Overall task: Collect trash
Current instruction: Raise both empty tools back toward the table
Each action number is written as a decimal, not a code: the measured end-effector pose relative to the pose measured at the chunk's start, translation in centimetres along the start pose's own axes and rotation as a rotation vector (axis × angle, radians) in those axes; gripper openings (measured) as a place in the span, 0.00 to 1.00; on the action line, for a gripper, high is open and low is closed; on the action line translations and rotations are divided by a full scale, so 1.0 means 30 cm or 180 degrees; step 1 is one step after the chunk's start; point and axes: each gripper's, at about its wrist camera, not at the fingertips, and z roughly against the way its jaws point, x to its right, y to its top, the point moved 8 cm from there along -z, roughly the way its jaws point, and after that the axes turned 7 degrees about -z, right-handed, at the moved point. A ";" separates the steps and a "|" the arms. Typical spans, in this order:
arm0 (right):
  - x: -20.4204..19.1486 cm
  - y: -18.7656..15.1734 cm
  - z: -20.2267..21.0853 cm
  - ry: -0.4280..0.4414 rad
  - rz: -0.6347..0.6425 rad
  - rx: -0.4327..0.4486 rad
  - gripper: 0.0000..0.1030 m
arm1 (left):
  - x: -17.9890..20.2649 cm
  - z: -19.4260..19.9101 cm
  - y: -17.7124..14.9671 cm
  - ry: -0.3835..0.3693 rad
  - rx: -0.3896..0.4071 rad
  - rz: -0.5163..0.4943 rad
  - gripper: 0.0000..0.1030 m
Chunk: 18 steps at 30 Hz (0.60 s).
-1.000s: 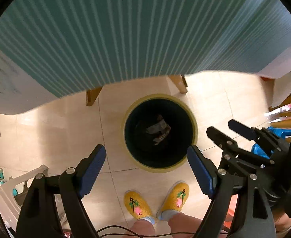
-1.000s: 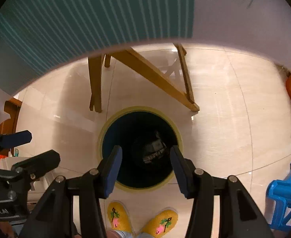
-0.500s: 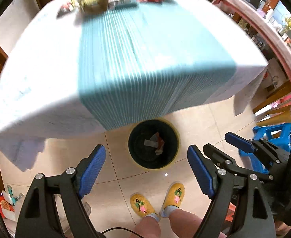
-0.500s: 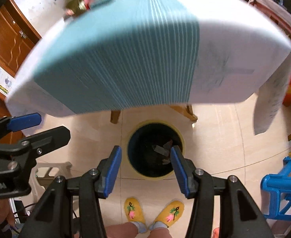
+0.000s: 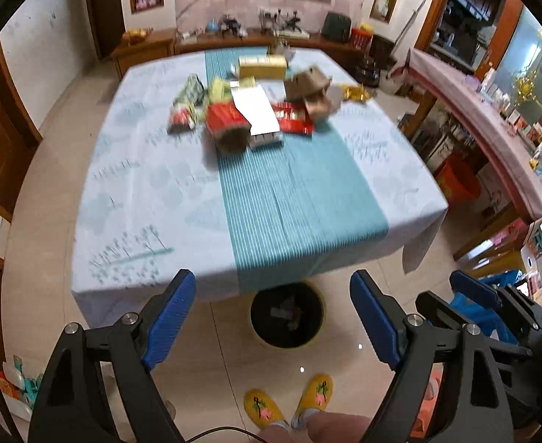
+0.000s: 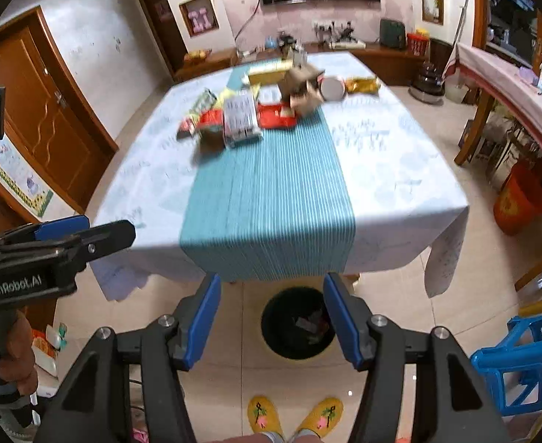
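Trash point(image 5: 249, 110) lies heaped at the far end of the table point(image 5: 149, 199), well ahead of both grippers: red wrappers, a white box, brown cardboard, green packets, blurred in both views. A black bin point(image 6: 297, 326) with scraps inside stands on the floor just below the table's near edge, framed between the fingers of each gripper. The left gripper point(image 5: 273, 317) hangs released, nothing between its blue pads. The right gripper point(image 6: 271, 319) is opening, also empty. The teal runner point(image 6: 271, 199) and the overhanging cloth lie between grippers and trash. A blue stool point(image 6: 522, 361) stands to the right; yellow slippers point(image 6: 295, 419) show below.
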 end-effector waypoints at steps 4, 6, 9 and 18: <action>-0.026 0.033 0.044 0.0006 0.0043 0.0152 0.56 | -0.002 0.075 0.039 0.0041 0.0149 -0.0067 0.82; -0.030 0.055 0.076 0.0006 0.0075 0.0237 0.56 | 0.001 0.110 0.059 0.0037 0.0207 -0.0094 0.82; -0.047 0.085 0.115 0.0001 0.0126 0.0357 0.56 | -0.003 0.145 0.081 0.0004 0.0316 -0.0096 0.82; -0.070 0.154 0.166 -0.0024 0.0210 0.0534 0.56 | -0.001 0.172 0.144 -0.0160 0.0444 -0.0093 0.82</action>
